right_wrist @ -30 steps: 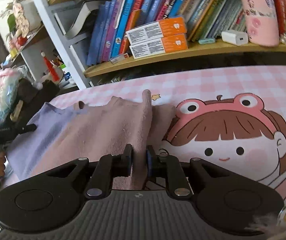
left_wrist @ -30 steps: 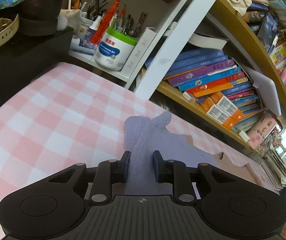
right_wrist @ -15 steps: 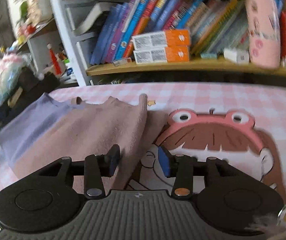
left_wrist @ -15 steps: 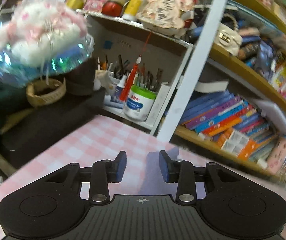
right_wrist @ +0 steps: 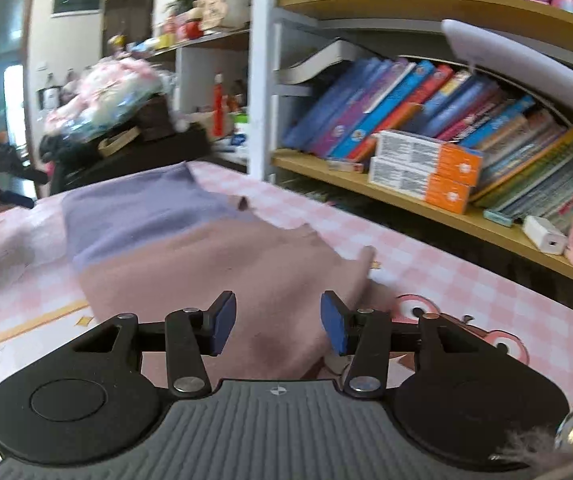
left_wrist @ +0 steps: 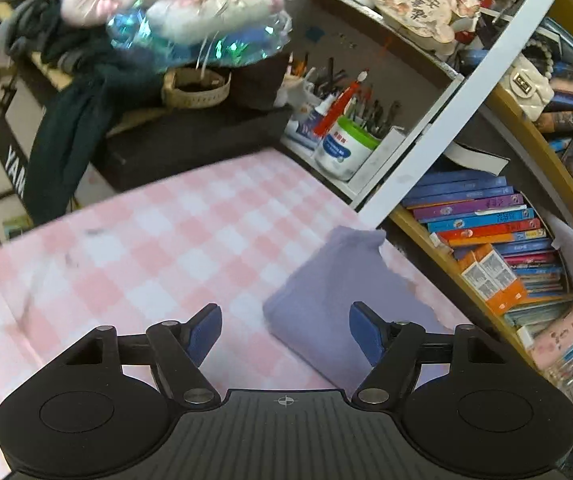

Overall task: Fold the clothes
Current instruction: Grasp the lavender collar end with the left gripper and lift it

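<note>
Now both sets of jaws stand spread wide and empty, where a second ago each was pinching a ridge of cloth. The left gripper [left_wrist: 285, 334] has let go of the lilac knitted end of the garment [left_wrist: 338, 292] and has lifted back, so more of the pink-and-white checked tabletop [left_wrist: 158, 248] shows than before. The lilac cloth lies flat at about one o'clock from the jaws, its far corner toward the wooden bookshelf of colourful books [left_wrist: 482, 224]. The right gripper [right_wrist: 278, 322] has likewise released the dusty-pink knitted part of the garment [right_wrist: 246, 264], which rests folded on the tabletop straight ahead at twelve o'clock, the lilac part adjoining it at eleven o'clock. The raised fold seen earlier has settled flat.
</note>
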